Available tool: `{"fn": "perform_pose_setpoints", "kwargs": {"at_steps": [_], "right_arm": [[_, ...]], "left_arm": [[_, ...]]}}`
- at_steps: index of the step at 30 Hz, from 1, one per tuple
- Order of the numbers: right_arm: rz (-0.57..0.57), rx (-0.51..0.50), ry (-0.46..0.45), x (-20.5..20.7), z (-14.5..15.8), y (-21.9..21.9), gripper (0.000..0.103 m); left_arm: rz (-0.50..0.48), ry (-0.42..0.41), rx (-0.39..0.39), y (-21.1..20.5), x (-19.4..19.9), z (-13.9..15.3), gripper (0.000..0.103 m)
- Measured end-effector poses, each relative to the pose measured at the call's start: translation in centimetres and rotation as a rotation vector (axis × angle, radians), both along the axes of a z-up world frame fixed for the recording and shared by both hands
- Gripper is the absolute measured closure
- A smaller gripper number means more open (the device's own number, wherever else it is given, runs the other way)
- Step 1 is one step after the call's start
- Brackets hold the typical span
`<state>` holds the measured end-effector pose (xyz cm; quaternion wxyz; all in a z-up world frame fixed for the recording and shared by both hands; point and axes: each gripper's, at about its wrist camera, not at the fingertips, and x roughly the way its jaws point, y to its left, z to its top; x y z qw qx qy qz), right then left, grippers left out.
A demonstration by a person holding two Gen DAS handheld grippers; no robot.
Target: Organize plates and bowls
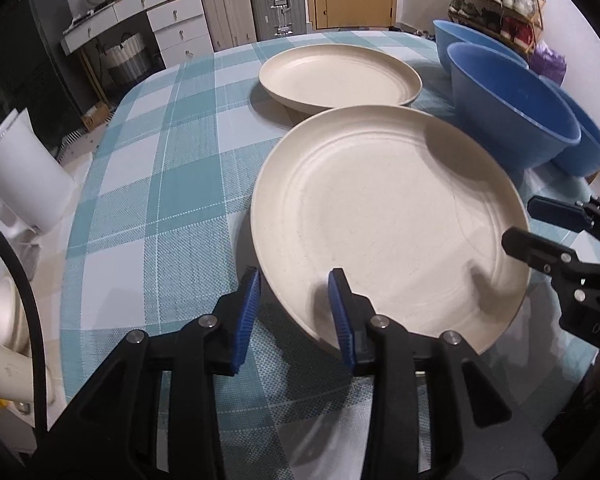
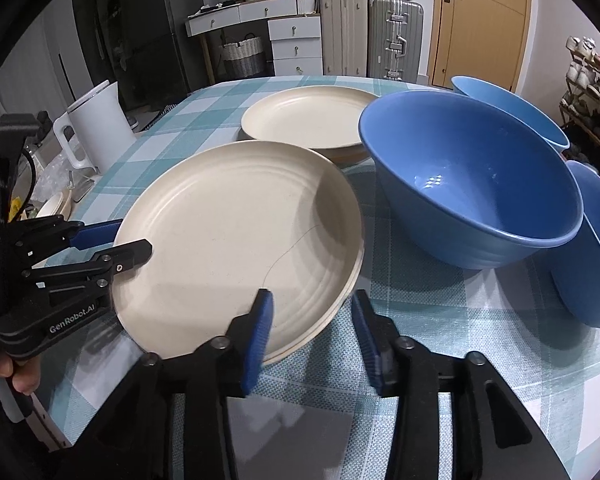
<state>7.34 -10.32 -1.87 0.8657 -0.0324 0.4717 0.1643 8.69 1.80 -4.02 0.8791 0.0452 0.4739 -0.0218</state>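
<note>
Cream plates sit stacked in a near pile (image 2: 236, 236) on the checked surface (image 1: 160, 200), straddled by the spread, unpinching jaws of the left gripper (image 1: 294, 312) and right gripper (image 2: 312, 332), while behind it a second plate stack (image 2: 304, 120) and three loose blue bowls (image 2: 468, 184) look unsorted.

Your right gripper (image 2: 312, 304) stood open astride the near rim of the cream plate stack (image 2: 236, 232), pads clear of it. Your left gripper (image 2: 134, 236) straddled the stack's left rim. Right of the stack sat a blue bowl (image 2: 468, 184).
</note>
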Motion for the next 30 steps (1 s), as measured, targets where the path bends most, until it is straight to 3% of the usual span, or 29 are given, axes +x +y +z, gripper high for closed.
{"fn": "perform_pose_setpoints", "kwargs": {"at_steps": [2, 6, 7, 12, 17, 30], "right_arm": [[-0.003, 0.012, 0.004, 0.1, 0.2, -0.3, 0.047], [-0.004, 0.048, -0.003, 0.1, 1.0, -0.8, 0.021], [-0.004, 0.054, -0.007, 0.1, 1.2, -0.9, 0.018], [-0.016, 0.063, -0.042, -0.1, 2.9, -1.6, 0.007], [-0.010, 0.100, -0.090, -0.3, 5.0, -2.2, 0.001], [0.020, 0.129, -0.150, 0.9, 9.2, -3.7, 0.000]], "left_arm": [[0.014, -0.014, -0.023, 0.5, 0.0, 0.3, 0.045], [0.024, -0.040, -0.091, 1.3, -0.1, 1.1, 0.033], [0.029, -0.046, -0.108, 1.5, -0.2, 1.3, 0.025], [0.054, -0.074, -0.150, 2.0, -0.5, 2.6, 0.021], [0.067, -0.129, -0.166, 1.7, -1.5, 4.8, 0.001], [0.098, -0.215, -0.166, -0.1, -2.1, 8.6, 0.001]]}}
